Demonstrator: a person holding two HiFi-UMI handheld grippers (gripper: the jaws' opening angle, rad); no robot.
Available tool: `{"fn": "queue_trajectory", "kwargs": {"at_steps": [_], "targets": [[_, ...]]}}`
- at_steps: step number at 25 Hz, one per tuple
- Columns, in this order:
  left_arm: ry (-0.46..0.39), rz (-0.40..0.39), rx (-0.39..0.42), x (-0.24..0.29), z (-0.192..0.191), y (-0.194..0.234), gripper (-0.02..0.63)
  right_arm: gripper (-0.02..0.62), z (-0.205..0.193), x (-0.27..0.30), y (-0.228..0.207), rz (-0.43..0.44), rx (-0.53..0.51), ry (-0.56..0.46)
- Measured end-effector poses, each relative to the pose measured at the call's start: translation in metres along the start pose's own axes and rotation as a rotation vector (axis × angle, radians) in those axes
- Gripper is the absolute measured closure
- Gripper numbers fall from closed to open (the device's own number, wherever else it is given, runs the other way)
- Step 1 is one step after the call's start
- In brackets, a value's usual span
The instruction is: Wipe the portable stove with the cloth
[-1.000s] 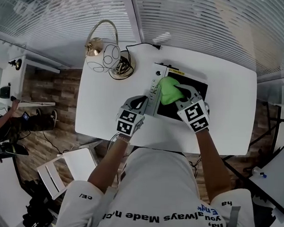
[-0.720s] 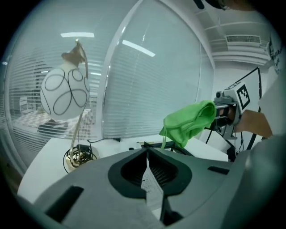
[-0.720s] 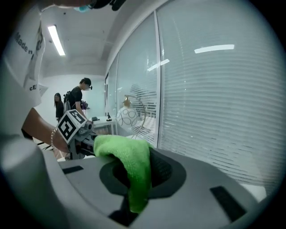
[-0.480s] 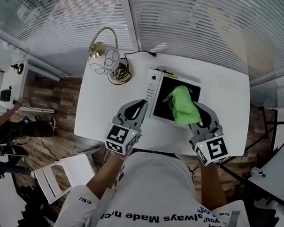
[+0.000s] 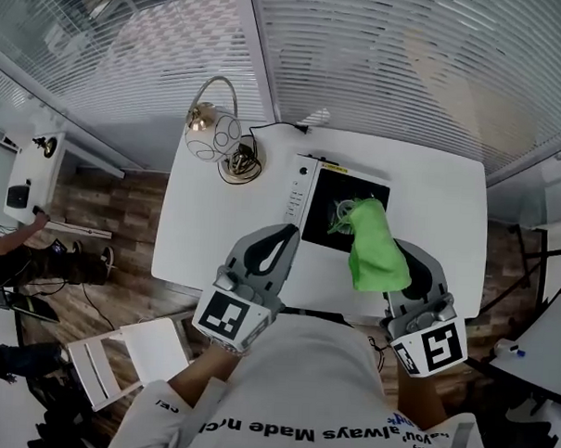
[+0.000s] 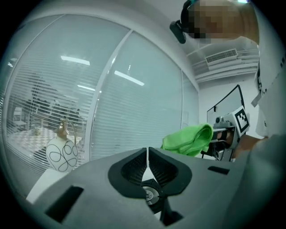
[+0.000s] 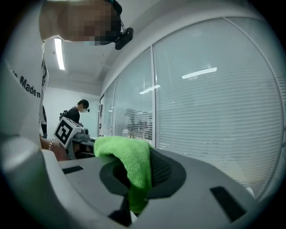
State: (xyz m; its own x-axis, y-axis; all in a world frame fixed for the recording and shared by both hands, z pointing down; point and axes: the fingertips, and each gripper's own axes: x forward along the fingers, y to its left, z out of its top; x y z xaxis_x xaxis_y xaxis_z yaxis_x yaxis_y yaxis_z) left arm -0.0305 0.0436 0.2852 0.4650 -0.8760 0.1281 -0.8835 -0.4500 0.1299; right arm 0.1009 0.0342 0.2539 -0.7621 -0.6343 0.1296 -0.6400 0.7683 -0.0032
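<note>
Your right gripper (image 5: pixel 392 270) pinched the green cloth (image 5: pixel 374 252), apparently raised above the portable stove (image 5: pixel 324 200) at frame centre (ready for wiping). Your left gripper (image 5: pixel 282 239) was closed and empty at lower left, likely for clearance.

One stove (image 5: pixel 323 206), one cloth (image 5: pixel 376 258), one table (image 5: pixel 215 234), maybe one lamp (image 5: pixel 213 134), two hand-held grippers: left (image 5: pixel 285 232), right (image 5: pixel 405 257).

Green cloth (image 5: pixel 377 255) droops above flat black stove (image 5: pixel 330 200).

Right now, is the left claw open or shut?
Shut: the left claw has its jaws together in its own view, nothing between them.
</note>
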Motion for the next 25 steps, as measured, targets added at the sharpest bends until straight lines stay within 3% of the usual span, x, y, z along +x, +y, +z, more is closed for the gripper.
{"fn": "queue_trajectory", "kwargs": {"at_steps": [11, 25], "targets": [[-0.091, -0.038, 0.031, -0.015, 0.05, -0.033, 0.583, 0.557, 0.026, -0.029, 0.012, -0.035, 0.002, -0.038], [-0.089, -0.056, 0.009, -0.009, 0.048, -0.032, 0.583, 0.557, 0.03, -0.025, 0.009, -0.047, -0.006, -0.043]]}}
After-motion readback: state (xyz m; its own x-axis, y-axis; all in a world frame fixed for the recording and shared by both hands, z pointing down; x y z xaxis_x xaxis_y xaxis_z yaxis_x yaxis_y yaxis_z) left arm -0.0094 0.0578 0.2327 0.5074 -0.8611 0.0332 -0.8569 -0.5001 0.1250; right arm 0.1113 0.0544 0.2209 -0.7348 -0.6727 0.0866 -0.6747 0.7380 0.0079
